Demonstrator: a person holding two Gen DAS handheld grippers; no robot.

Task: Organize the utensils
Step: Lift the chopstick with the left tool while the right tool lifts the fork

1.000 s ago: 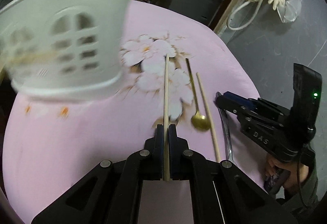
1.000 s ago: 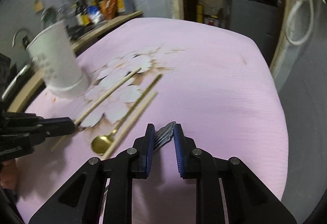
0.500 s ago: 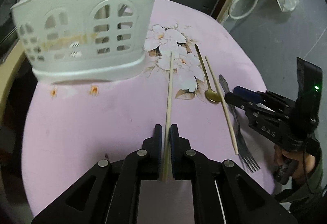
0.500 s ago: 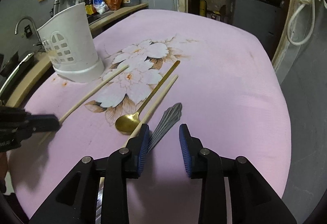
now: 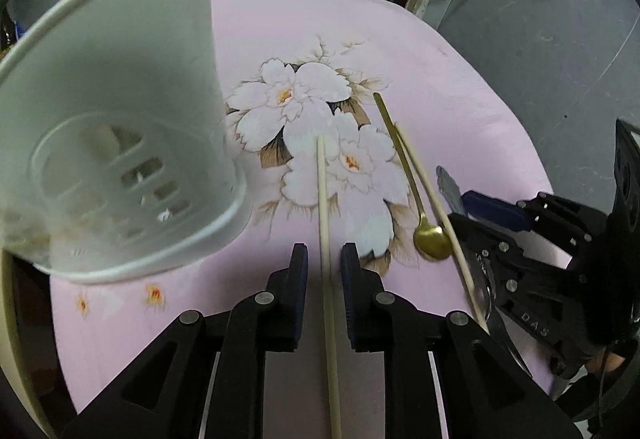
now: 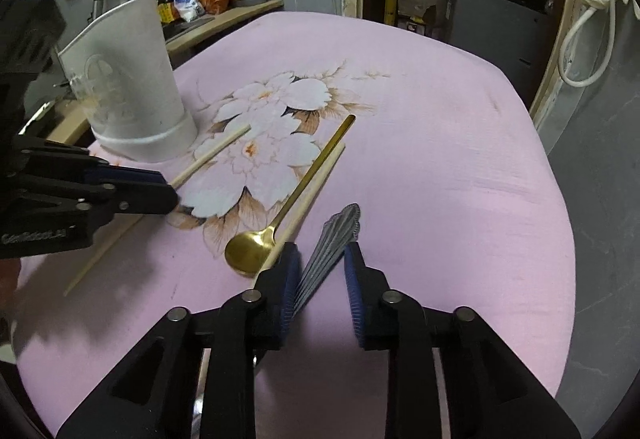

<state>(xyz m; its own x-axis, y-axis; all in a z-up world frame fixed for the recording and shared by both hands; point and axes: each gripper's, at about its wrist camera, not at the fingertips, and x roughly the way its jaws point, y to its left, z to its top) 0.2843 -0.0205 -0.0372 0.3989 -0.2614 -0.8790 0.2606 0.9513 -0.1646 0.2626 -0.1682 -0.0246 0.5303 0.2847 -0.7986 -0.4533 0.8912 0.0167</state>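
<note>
Four utensils lie on the pink flowered cloth (image 6: 440, 127), with the white slotted holder (image 5: 120, 143) ahead-left of the left claw (image 5: 323, 259). Its jaws stand slightly apart, straddling a pale chopstick (image 5: 326, 239) without gripping it. That stick looks light, stiff and smooth, likely to roll; mid-length seems the best hold. To its right lie the gold spoon (image 6: 256, 251) and second chopstick (image 6: 312, 195). Low and level, the right claw (image 6: 318, 271) is open wider around the grey fork handle (image 6: 340, 231), thin, rigid metal, probably slippery.
</note>
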